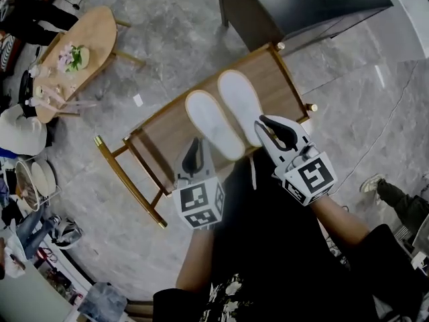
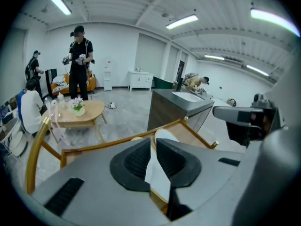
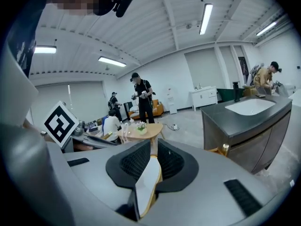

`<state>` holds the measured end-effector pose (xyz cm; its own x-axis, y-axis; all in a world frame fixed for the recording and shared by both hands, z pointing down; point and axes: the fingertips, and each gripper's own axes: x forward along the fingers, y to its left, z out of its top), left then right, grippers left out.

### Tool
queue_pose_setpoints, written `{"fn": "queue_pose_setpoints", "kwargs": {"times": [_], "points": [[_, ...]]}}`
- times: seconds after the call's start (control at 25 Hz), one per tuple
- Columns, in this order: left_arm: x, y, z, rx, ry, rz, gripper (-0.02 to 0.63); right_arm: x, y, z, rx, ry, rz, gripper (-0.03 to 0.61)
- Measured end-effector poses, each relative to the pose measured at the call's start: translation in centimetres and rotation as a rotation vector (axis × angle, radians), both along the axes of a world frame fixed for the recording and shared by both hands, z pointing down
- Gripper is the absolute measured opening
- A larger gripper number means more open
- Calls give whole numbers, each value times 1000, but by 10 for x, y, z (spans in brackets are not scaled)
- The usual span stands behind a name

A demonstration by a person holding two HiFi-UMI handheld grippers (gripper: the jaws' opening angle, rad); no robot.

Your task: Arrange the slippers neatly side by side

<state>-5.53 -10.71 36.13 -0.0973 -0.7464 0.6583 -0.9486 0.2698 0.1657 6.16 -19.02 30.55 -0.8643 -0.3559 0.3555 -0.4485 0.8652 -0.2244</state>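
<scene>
Two white slippers are held over a low wooden rack [image 1: 285, 86] with a gold-coloured frame. My left gripper [image 1: 196, 147] is shut on the near end of the left slipper [image 1: 213, 123]. My right gripper [image 1: 268, 127] is shut on the near end of the right slipper [image 1: 241, 102]. The slippers lie close together, both pointing away from me, and the right one reaches farther. In the left gripper view the white slipper [image 2: 157, 173] is pinched edge-on between the dark pads. In the right gripper view the other slipper [image 3: 146, 178], white with a tan edge, sits the same way.
A dark counter with a sink [image 1: 288, 5] stands just beyond the rack. An oval wooden coffee table [image 1: 87, 52] with flowers and bottles stands at the far left, with people around it. Someone's shoe [image 1: 371, 184] rests on the grey floor at the right.
</scene>
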Motion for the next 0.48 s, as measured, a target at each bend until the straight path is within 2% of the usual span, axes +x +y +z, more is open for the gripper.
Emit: {"fn": "queue_pose_setpoints", "kwargs": {"times": [0.16, 0.32, 0.48], "points": [[-20, 15, -37, 62, -67, -22, 26, 11, 4, -21, 34, -8, 21, 31], [-29, 24, -83, 164, -136, -26, 18, 11, 8, -53, 93, -33, 23, 15], [-34, 26, -133, 272, -281, -2, 6, -8, 7, -94, 182, -89, -4, 2]]}}
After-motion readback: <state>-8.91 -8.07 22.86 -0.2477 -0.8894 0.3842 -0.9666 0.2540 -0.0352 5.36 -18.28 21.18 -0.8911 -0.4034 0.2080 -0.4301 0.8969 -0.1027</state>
